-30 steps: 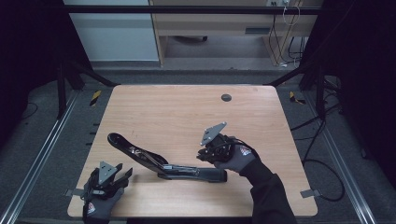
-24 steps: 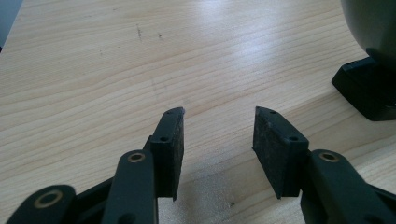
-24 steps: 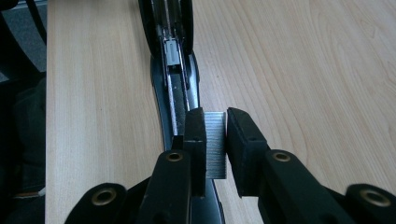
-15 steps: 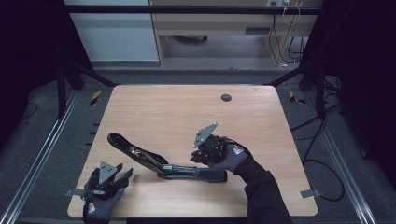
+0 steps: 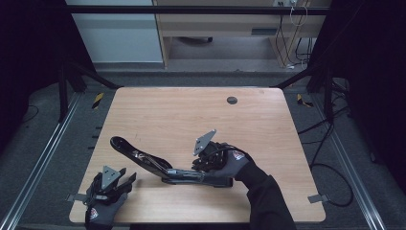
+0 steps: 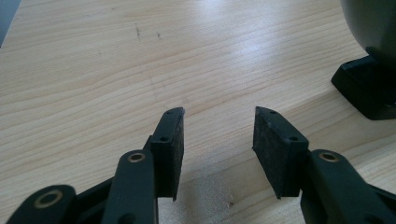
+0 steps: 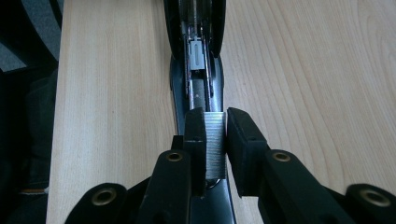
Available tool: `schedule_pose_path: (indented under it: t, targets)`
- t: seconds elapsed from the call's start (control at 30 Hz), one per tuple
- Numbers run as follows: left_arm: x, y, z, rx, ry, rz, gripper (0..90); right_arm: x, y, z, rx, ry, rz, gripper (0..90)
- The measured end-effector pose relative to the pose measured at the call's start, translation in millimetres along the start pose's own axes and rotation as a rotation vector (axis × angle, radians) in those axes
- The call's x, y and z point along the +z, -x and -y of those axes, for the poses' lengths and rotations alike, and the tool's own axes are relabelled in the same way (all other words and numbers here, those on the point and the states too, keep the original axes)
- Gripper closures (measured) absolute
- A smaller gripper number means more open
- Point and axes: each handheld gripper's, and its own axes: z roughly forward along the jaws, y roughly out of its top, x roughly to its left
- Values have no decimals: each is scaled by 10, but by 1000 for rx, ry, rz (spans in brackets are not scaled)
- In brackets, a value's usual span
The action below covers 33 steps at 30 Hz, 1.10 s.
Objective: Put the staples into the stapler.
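- The work in hand looks like loading a long black stapler (image 5: 158, 165), which lies opened near the table's (image 5: 268, 124) front edge with its lid swung up toward the front left corner.
- The right gripper (image 7: 215, 135) is clamped on a silvery ribbed strip of staples (image 7: 215, 140), held just over the stapler's open metal channel (image 7: 198, 88).
- To do it well, I judge the strip should be kept square to the channel, lowered flat between the rails and let go only once it sits; a tilt would jam it.
- The left gripper (image 6: 217, 135) rests near the front left corner, jaws apart with nothing between them; it could steady the base.
- Hard to tell: whether the strip already touches the rails, since the jaws cover its lower end.
- In the high view the gloved right hand (image 5: 230, 163) hides the strip.
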Motion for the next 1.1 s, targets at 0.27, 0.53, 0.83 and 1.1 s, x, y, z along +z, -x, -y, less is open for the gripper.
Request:
schedule_pose_path:
  t: [0.27,0.53,0.83,1.1]
  targets:
    - [-4,1,-1,2,1,0,528,67,-23,1,-4,-16,-15,782]
    - [-4,5,-1,-1,2,1,528,125,-25,21,-4,-31,-20,782]
    - [-5,1,-1,2,2,0,528,186,-10,42,-7,-43,-28,782]
    - [-7,0,-1,1,4,-1,528,215,-3,56,-5,-53,-24,782]
